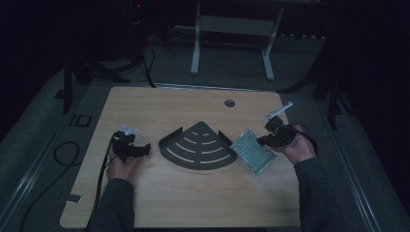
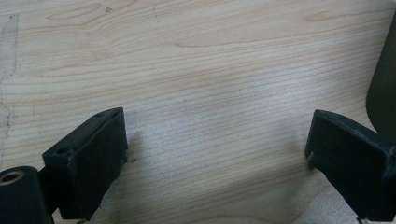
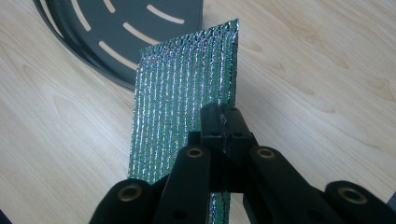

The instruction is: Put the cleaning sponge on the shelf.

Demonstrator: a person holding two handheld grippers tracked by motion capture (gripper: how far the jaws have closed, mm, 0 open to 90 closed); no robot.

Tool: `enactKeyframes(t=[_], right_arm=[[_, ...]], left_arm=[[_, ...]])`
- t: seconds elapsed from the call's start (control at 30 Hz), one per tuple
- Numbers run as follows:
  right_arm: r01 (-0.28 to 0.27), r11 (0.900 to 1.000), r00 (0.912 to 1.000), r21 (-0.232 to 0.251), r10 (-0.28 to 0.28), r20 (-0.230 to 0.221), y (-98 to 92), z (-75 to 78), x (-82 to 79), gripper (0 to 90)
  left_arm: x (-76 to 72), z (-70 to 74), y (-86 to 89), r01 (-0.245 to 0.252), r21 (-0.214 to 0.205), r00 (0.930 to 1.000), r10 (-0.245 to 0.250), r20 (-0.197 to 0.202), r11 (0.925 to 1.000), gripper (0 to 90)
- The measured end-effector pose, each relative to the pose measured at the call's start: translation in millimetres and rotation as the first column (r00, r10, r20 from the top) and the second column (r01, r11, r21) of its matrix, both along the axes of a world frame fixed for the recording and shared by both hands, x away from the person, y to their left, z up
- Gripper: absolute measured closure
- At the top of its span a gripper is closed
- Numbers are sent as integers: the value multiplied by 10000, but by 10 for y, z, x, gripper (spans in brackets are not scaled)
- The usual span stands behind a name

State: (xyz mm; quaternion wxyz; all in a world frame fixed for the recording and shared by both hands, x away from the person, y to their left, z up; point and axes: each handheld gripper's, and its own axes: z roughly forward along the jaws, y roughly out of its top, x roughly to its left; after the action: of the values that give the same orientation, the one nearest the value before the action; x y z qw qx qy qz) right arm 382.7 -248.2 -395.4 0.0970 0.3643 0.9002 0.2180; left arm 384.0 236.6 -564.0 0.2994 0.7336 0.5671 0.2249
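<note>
R gripper (image 3: 223,122) clamped on foil pouch (image 1: 252,150) edge, long axis slanting toward tray (image 1: 198,145) at its left; L gripper (image 1: 140,150) open, idle.

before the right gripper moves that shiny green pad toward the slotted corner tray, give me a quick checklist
1. Right gripper shut on the foil pad: ok.
2. Grip placement: at the pad's edge, so it may swing: not ok.
3. Pad clear of the table: cannot tell.
4. Corner tray unoccupied, slots visible: ok.
5. Left gripper open, nothing between its jaws, beside the tray: ok.
</note>
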Motion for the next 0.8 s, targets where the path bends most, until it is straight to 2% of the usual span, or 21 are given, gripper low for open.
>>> enactKeyframes(t=[0.8], right_arm=[[-93, 10000, 9999, -20, 94, 54, 308, 62, 252, 897]], left_arm=[[1, 0, 0, -2, 4, 10000, 2, 14, 10000, 61]])
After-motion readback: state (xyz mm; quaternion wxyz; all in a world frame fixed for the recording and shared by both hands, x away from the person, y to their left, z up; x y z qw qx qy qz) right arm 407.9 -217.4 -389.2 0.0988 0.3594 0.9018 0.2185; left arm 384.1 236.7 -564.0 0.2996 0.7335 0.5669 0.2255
